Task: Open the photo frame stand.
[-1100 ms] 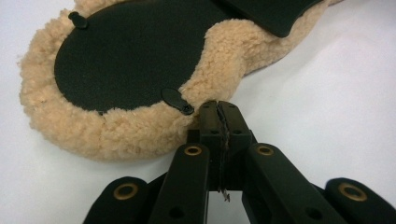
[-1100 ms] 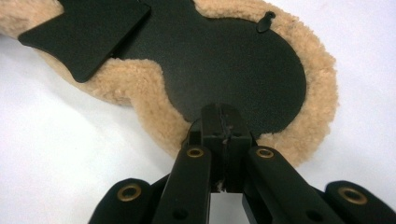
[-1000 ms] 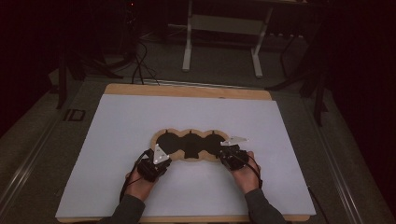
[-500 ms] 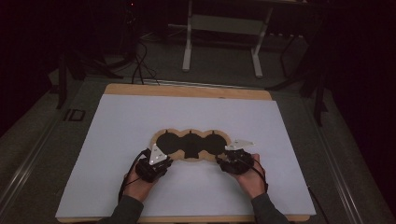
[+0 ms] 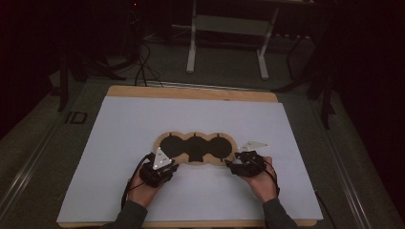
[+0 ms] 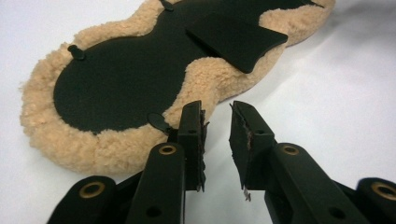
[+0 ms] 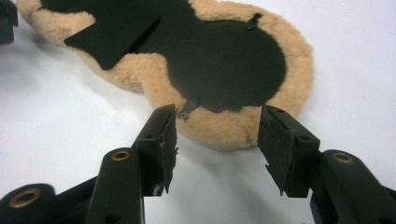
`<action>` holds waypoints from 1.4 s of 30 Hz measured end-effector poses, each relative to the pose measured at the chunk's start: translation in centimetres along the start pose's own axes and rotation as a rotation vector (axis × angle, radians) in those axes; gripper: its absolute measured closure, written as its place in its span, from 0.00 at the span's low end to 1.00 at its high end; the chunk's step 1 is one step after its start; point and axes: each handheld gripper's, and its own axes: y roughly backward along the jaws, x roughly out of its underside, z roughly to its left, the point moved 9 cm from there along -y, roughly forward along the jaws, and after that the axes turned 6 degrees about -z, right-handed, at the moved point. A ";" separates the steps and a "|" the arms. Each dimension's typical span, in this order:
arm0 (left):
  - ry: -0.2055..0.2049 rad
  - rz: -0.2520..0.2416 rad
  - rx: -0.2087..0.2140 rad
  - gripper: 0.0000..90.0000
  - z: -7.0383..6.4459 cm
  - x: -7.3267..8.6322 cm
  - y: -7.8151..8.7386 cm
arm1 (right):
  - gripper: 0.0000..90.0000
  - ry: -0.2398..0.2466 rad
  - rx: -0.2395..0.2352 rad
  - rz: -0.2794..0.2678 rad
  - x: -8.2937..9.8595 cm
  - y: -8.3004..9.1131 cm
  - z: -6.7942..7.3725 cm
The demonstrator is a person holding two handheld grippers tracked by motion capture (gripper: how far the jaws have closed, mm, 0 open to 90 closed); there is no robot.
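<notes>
A white sheet (image 5: 191,129) is covering most of a wooden table (image 5: 191,93), whose bare edge is showing along the far side. Around it the room is lying dark: a grey floor, a white metal stand (image 5: 228,40) beyond the table and loose black cables (image 5: 143,67) trailing at the far left.

A tan fleece pad (image 5: 196,148) with a black three-lobed centre is lying flat on the sheet, near the middle and toward the person's side. In the left gripper view the fleece border (image 6: 116,140) is curling around the black face, small black tabs are sitting at its edge, and a black flap (image 6: 236,42) is lifting off the middle lobe.

The left gripper (image 5: 165,167) is sitting just beside the pad's left end, its jaws parted by a narrow gap with nothing between them. The right gripper (image 5: 234,166) is sitting just beside the right end, its jaws spread wide and holding nothing, the fleece rim showing between them farther off (image 7: 224,135).

Compared with a second ago, both hands are sitting closer to the person, drawn back from the pad's ends, while the pad itself is lying where it was.
</notes>
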 end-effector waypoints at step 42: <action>0.059 0.042 0.055 0.88 -2.2 -0.3 -3.7 | 0.45 -0.085 0.099 -0.099 2.6 1.8 -3.5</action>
